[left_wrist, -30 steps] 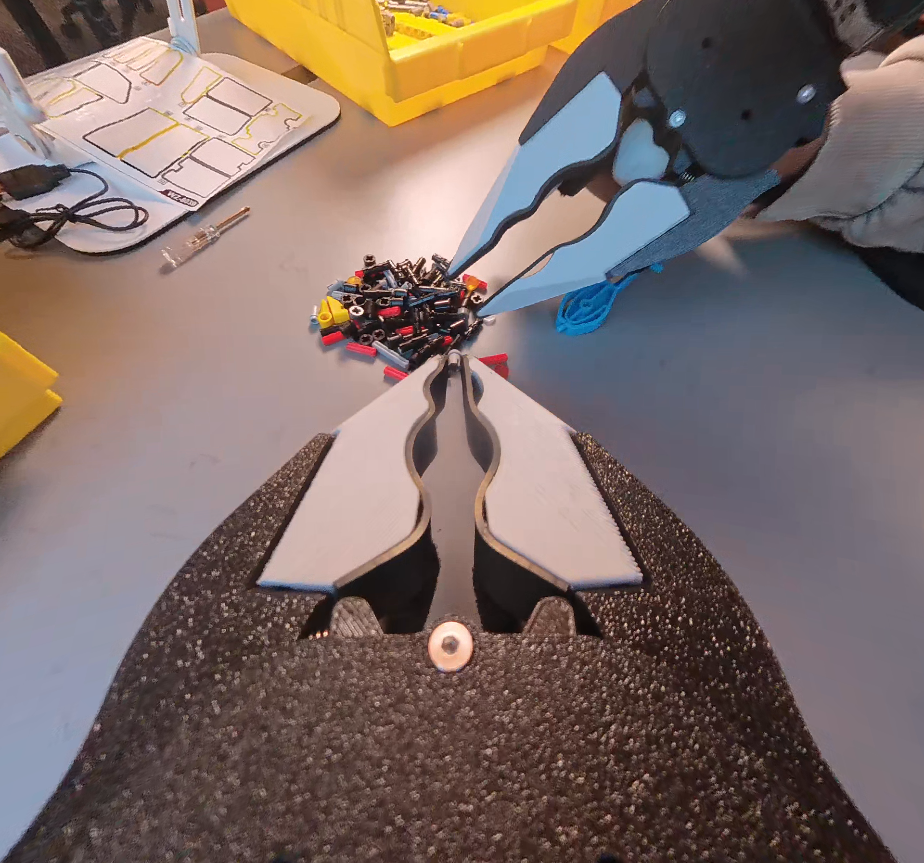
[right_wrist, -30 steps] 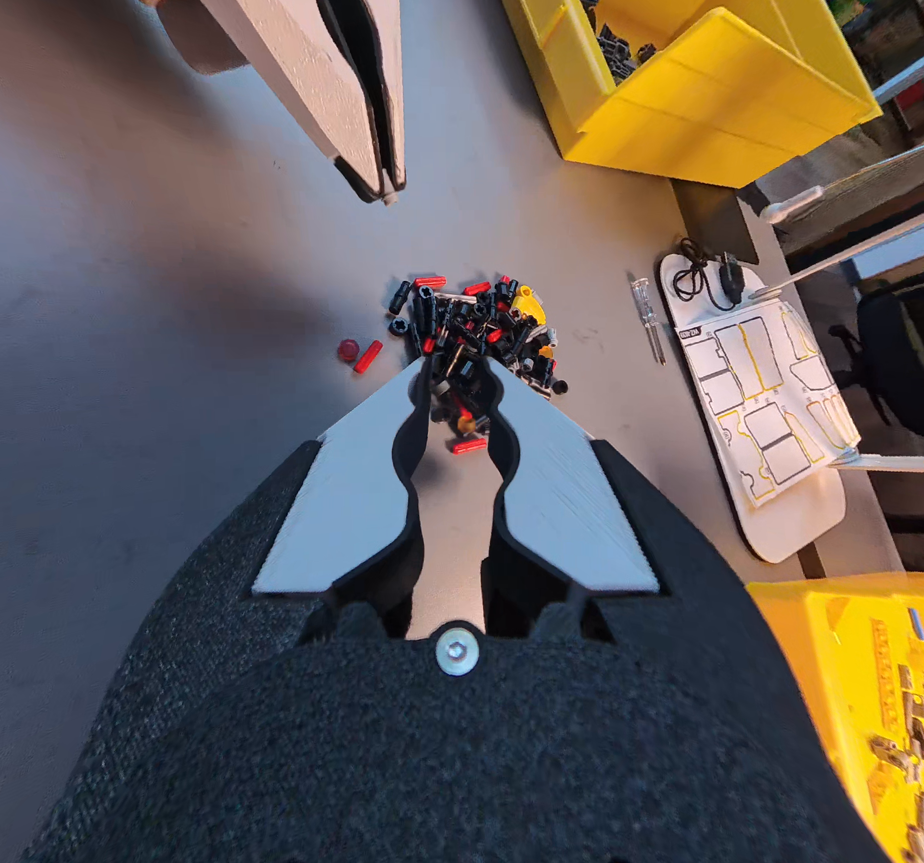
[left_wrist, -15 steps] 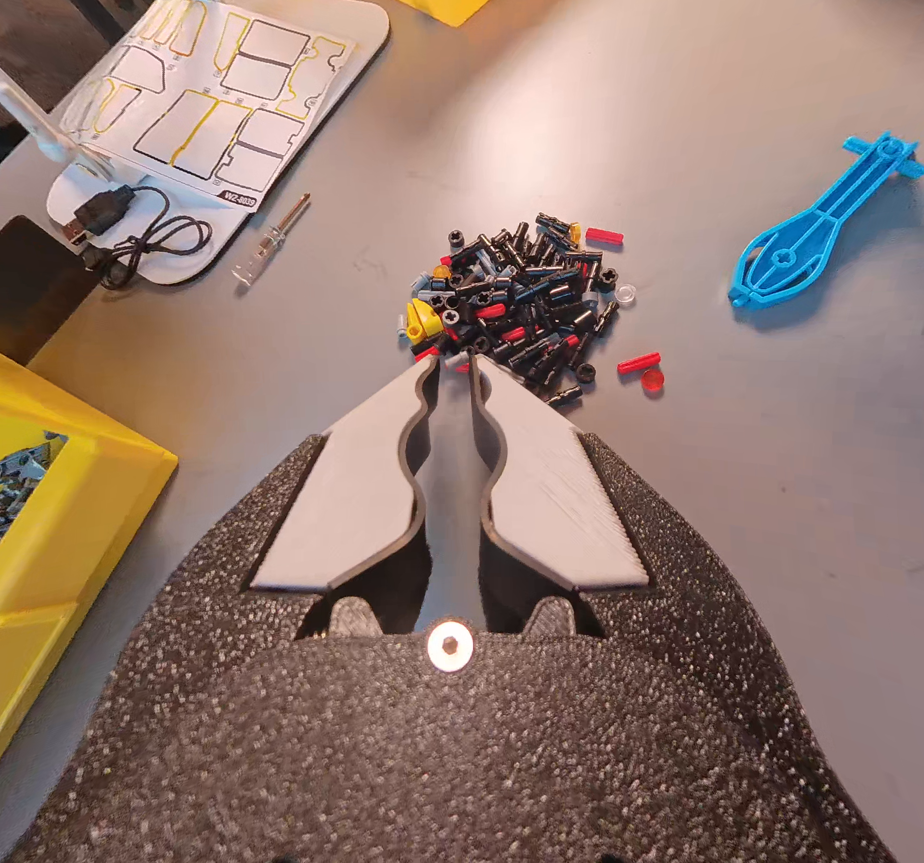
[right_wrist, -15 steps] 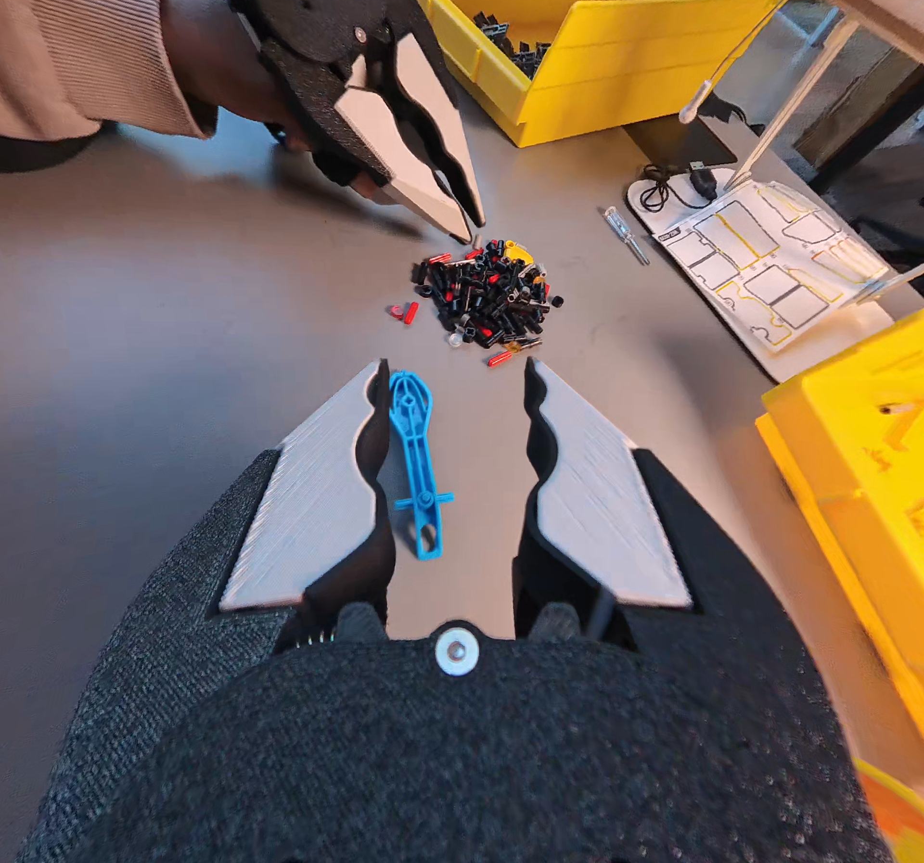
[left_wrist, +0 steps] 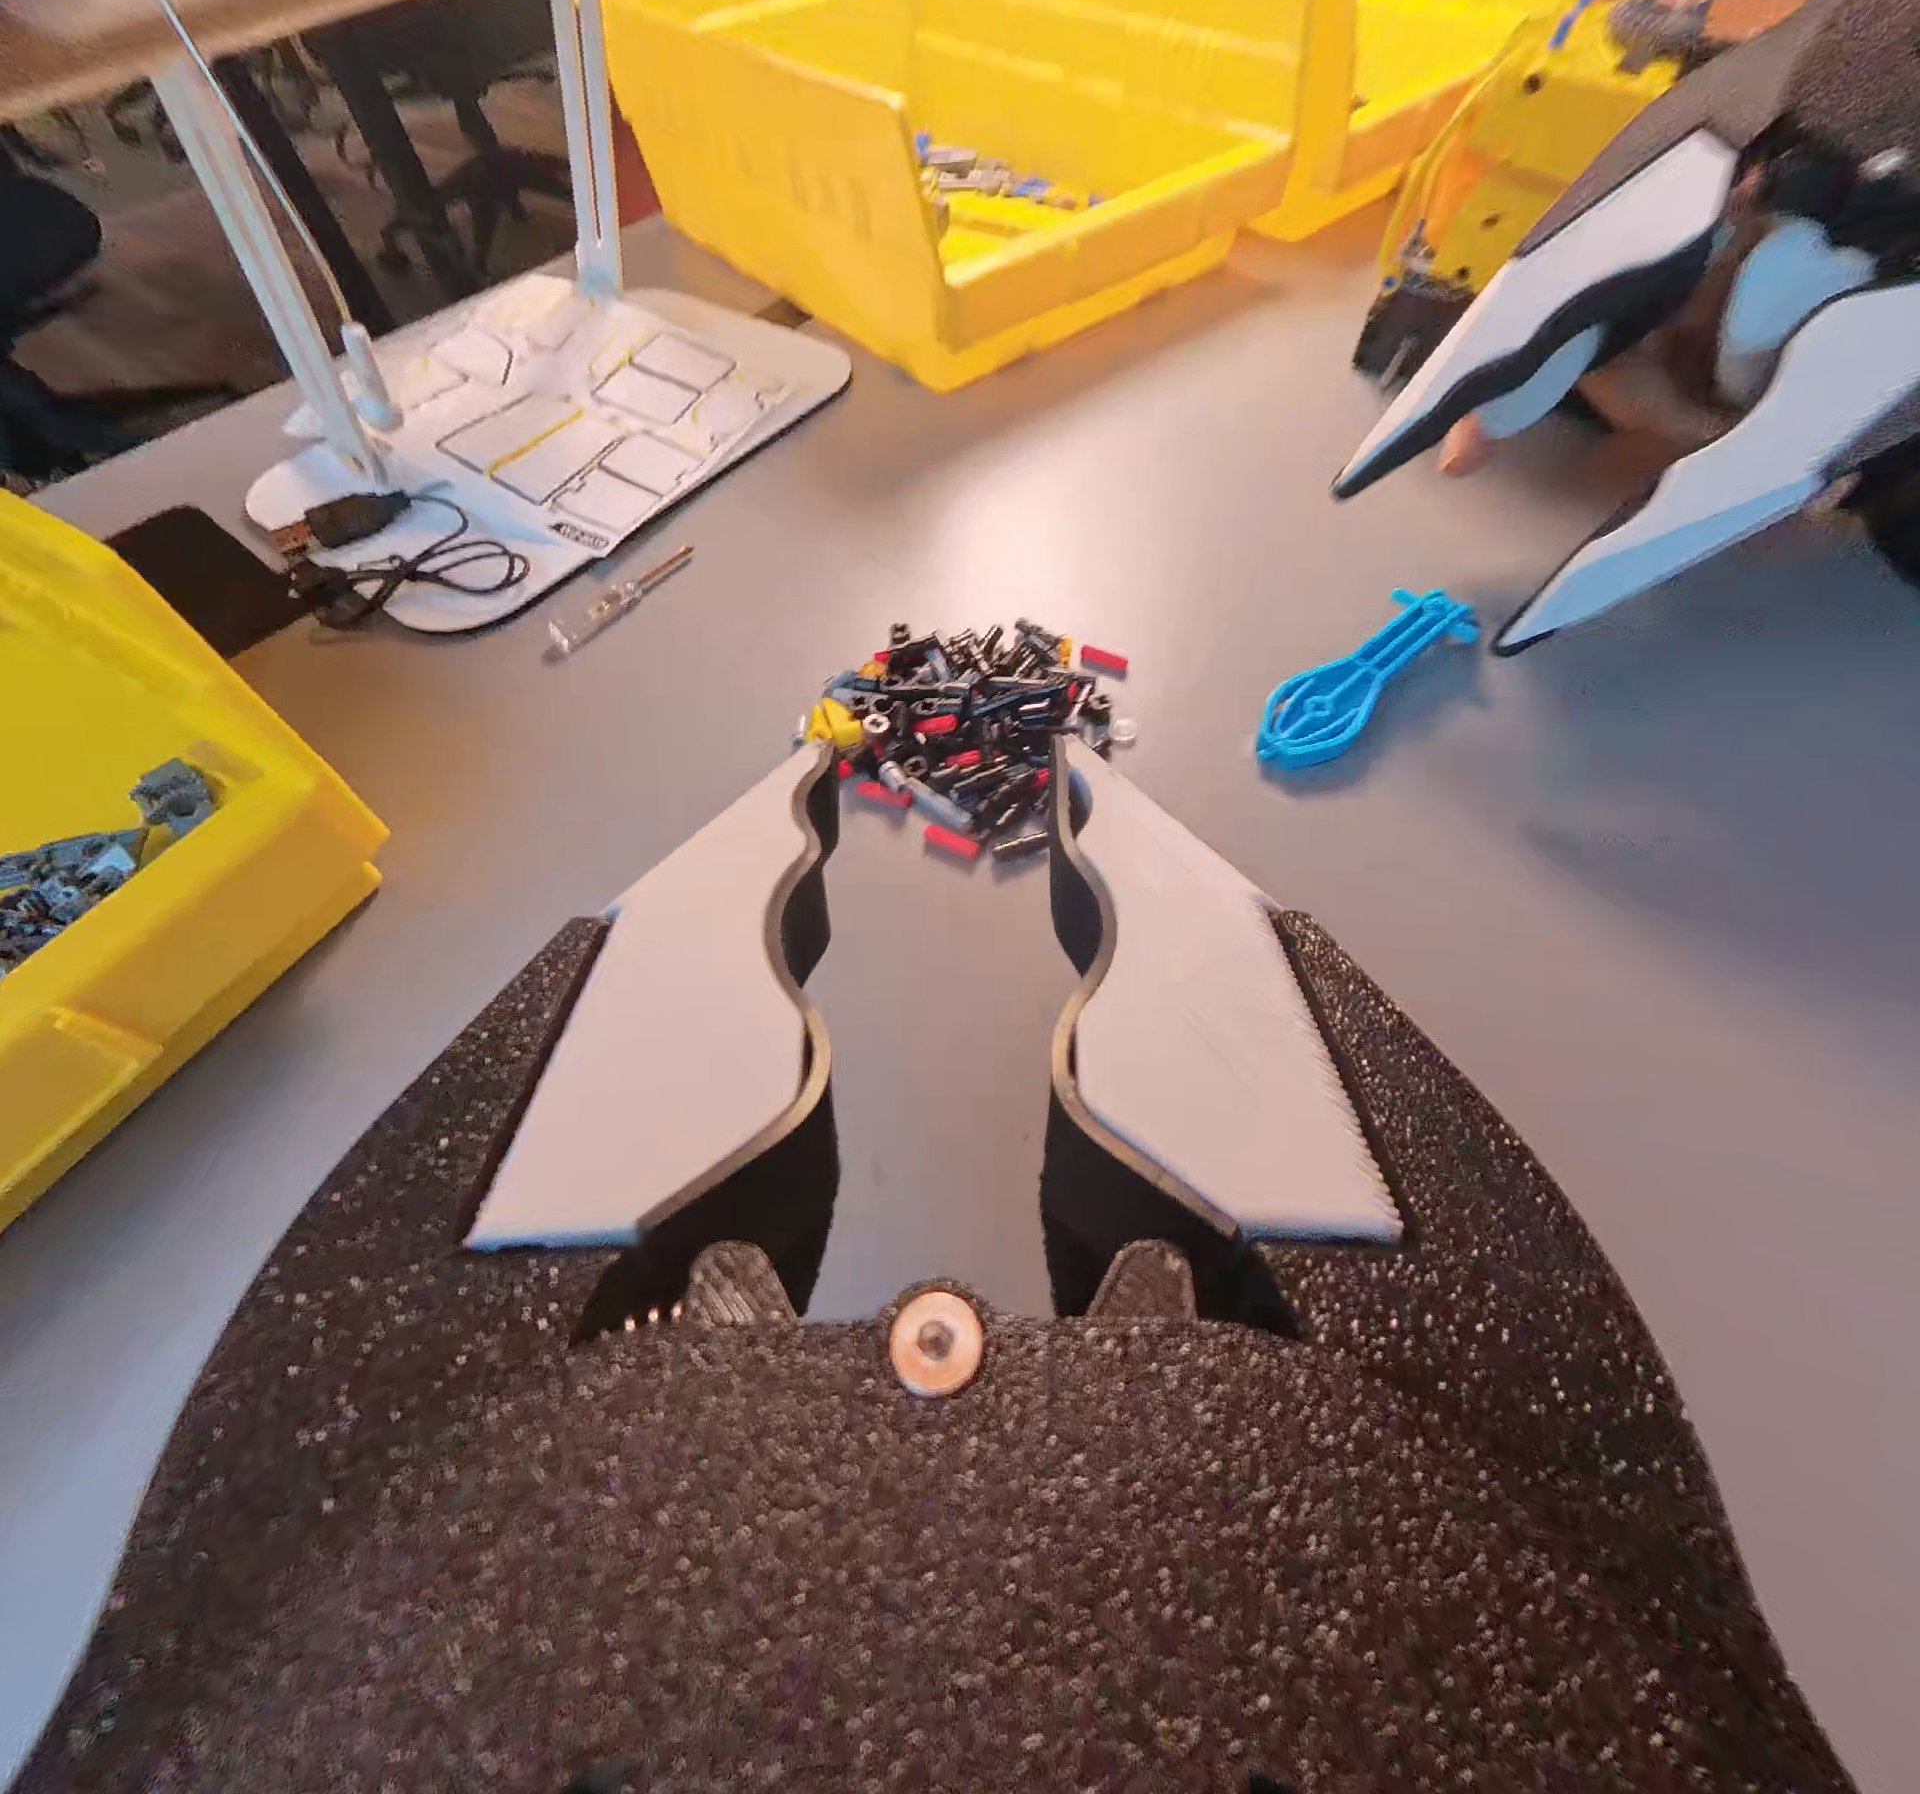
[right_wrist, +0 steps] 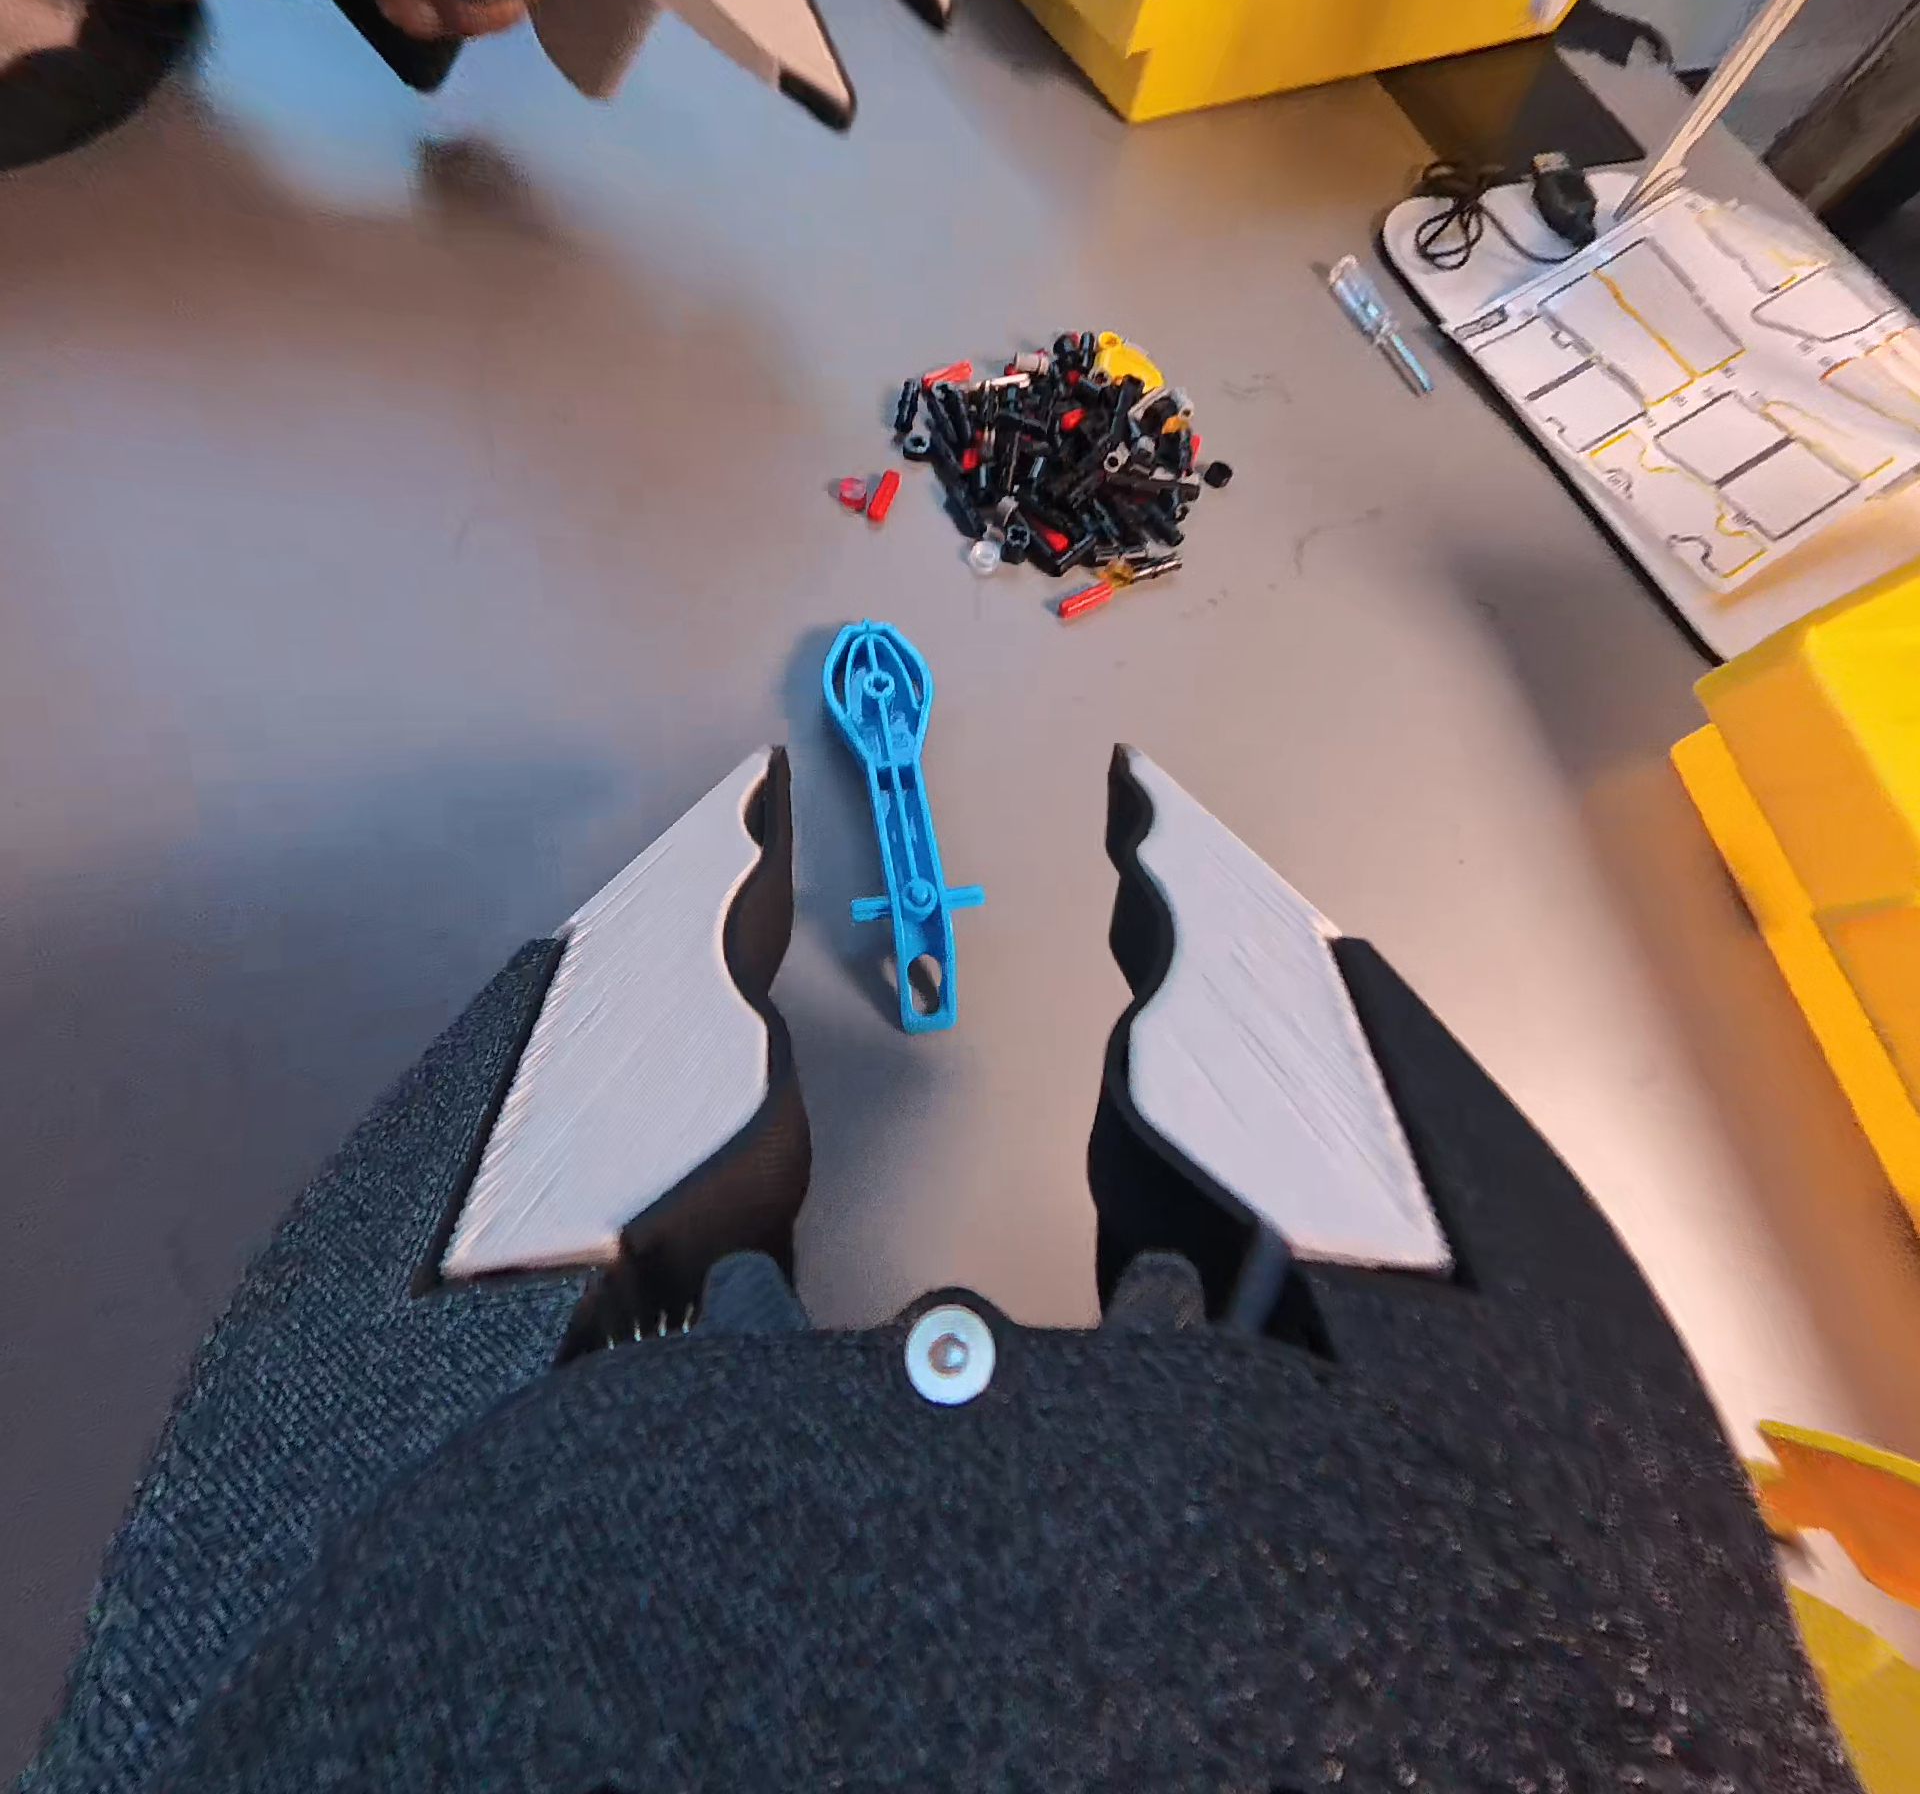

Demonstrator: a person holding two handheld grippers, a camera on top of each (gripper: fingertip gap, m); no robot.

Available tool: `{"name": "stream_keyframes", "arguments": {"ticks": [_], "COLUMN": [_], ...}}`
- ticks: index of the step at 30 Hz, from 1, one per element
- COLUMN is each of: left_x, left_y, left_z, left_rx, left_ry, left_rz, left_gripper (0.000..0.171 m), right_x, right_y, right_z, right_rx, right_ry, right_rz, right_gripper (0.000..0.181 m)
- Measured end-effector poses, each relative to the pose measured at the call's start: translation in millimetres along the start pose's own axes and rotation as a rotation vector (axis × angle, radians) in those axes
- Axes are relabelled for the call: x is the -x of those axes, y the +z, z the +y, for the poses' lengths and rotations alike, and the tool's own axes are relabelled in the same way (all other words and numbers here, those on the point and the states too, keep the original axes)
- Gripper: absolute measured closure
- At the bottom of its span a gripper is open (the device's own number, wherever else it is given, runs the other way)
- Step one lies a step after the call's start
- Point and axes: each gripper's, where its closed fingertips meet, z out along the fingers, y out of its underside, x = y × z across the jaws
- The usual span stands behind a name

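I am holding the left tool (left_wrist: 940,783) spread and empty at the near edge of the heap of small pegs (left_wrist: 961,721) on the bench (left_wrist: 1558,913), while the right tool (right_wrist: 945,768), likewise unclenched, is straddling the blue plastic piece (right_wrist: 894,809).

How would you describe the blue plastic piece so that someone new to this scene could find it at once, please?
On the grey table, look beside the heap of small black and red parts. The blue plastic piece lies flat between the open right gripper fingers, touching neither. It is the only blue, long, openwork piece there.
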Motion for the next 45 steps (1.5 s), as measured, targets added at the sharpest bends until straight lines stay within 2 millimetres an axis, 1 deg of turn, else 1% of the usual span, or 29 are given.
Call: {"name": "stream_keyframes", "arguments": {"ticks": [1,3,6,10,11,13,15,18,20,21,23,25,28,30,32,34,36,38,39,41,42,43,45], "left_x": [-5,-15,-27,-43,-48,-61,-80,-108,-122,-123,-125,-126,-123,-113,-97,-71,-34,9,31,79,104,128,168], "left_y": [-4,-8,-5,4,5,6,5,6,6,6,2,-2,-7,-13,-23,-40,-71,-116,-142,-199,-230,-260,-310], "left_z": [-3,-3,3,16,18,18,16,17,25,27,28,21,12,5,-8,-25,-45,-60,-62,-57,-52,-40,-5], "left_rx": [-0.019,-0.021,0.002,0.067,0.080,0.082,0.066,0.057,0.079,0.086,0.101,0.084,0.063,0.043,-0.006,-0.067,-0.144,-0.209,-0.211,-0.163,-0.124,-0.059,0.107], "left_ry": [0.008,0.031,0.031,0.066,0.088,0.134,0.181,0.315,0.429,0.467,0.487,0.463,0.420,0.383,0.327,0.271,0.207,0.139,0.113,0.073,0.057,0.028,-0.073], "left_rz": [0.004,0.014,0.058,0.120,0.132,0.172,0.235,0.299,0.332,0.326,0.347,0.362,0.369,0.343,0.294,0.188,0.031,-0.150,-0.239,-0.444,-0.554,-0.647,-0.741], "left_gripper": [0.130,0.128,0.127,0.124,0.123,0.122,0.121,0.123,0.136,0.145,0.147,0.148,0.148,0.148,0.148,0.148,0.148,0.148,0.148,0.148,0.148,0.148,0.147], "right_x": [3,6,7,6,6,9,19,48,68,77,83,84,79,72,63,56,49,45,45,45,46,47,48], "right_y": [1,3,5,7,8,8,7,7,8,8,9,5,-3,-12,-23,-31,-35,-36,-36,-35,-35,-35,-34], "right_z": [5,12,24,33,33,24,7,-23,-34,-36,-36,-42,-54,-63,-73,-79,-79,-75,-73,-70,-69,-68,-67], "right_rx": [0.025,0.063,0.132,0.164,0.167,0.132,0.055,-0.072,-0.113,-0.120,-0.117,-0.150,-0.224,-0.292,-0.367,-0.401,-0.404,-0.386,-0.377,-0.366,-0.358,-0.352,-0.346], "right_ry": [-0.004,0.000,0.011,0.028,0.030,-0.003,-0.012,-0.006,0.005,0.008,0.002,0.048,0.105,0.094,0.081,0.075,0.054,0.026,0.013,-0.006,-0.015,-0.023,-0.035], "right_rz": [-0.021,-0.043,-0.061,-0.061,-0.061,-0.068,-0.101,-0.208,-0.285,-0.321,-0.342,-0.368,-0.381,-0.353,-0.311,-0.279,-0.233,-0.202,-0.195,-0.190,-0.193,-0.197,-0.197], "right_gripper": [0.126,0.131,0.132,0.159,0.160,0.161,0.161,0.161,0.161,0.161,0.161,0.161,0.159,0.147,0.138,0.129,0.123,0.122,0.122,0.126,0.130,0.132,0.134]}}
